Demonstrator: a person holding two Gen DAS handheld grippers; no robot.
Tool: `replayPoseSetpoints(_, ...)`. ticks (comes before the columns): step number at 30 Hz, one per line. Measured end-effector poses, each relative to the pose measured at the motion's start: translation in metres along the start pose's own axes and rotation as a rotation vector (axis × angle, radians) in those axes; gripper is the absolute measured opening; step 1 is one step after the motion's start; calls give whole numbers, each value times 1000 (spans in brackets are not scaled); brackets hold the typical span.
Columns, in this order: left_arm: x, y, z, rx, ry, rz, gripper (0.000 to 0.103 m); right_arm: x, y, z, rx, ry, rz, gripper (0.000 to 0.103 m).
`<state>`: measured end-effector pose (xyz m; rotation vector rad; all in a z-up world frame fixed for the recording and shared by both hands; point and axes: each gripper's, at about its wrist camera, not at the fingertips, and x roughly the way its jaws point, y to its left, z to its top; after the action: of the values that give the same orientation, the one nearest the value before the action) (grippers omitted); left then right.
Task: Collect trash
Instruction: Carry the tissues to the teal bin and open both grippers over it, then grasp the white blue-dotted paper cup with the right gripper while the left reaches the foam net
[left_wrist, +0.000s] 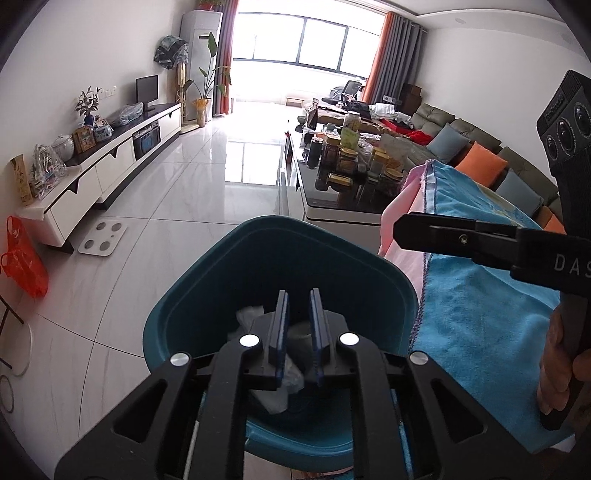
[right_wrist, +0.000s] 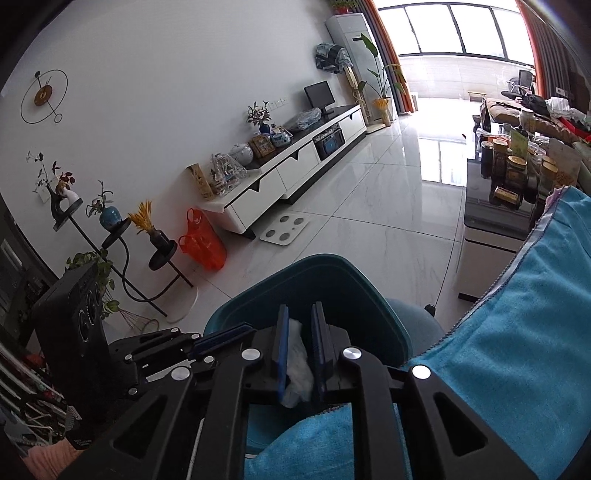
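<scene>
Jaws of both grippers slightly parted over teal bin (left_wrist: 280, 266) beside blue-towelled table (left_wrist: 480, 314): left gripper (left_wrist: 299, 332) gripping nothing, crumpled tissues (left_wrist: 273, 387) lying in bin below; right gripper (right_wrist: 299, 354) with white tissue wad (right_wrist: 299, 365) between pads, grip uncertain.

— At nine o'clock? 
— Long white TV cabinet (right_wrist: 295, 173) along the wall, with a small dark monitor (right_wrist: 319, 96) at its far end. White bathroom scale (right_wrist: 284, 229) on the glossy tile floor (right_wrist: 388, 221) just in front, orange plastic bag (right_wrist: 203, 243) near the cabinet's near end.
— And two o'clock?
— Dark counter (left_wrist: 332, 206) crowded with jars (left_wrist: 347, 158). Blue towel (left_wrist: 480, 295) closer in. Grey sofa (left_wrist: 476, 136) beyond, orange cushion (left_wrist: 484, 162) on it.
</scene>
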<state>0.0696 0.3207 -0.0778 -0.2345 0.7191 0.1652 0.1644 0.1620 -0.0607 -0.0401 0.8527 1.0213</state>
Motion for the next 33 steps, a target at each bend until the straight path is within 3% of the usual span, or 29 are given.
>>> replayPoseSetpoints(4,-11,-8,-1,-1,-32,17,20,-19,-1,-3,7,-32,11,16)
replayPoseSetpoints(6,-24,-13,1,4,-66,16,31,-32,-3,-6,5,-51,14,22)
replayPoseSetpoints(8,-40,-20,3,21,-109,4,36,-50,-4,-13,-1,-78,10,25)
replayPoseSetpoints(12,-74,-56,4,67,-180,-67,49,-100,-11,-33,-27,-148,-17,36)
replayPoseSetpoints(15,-88,-92,2,119,-204,-138,52,-139,-20,-53,-25,-198,-66,40)
replayPoseSetpoints(24,-95,-215,-21,285,-176,-381,56,-250,-66,-120,92,-328,-290,44)
replayPoseSetpoints(33,-84,-332,-51,470,-110,-539,66,-325,-129,-183,289,-407,-492,50)
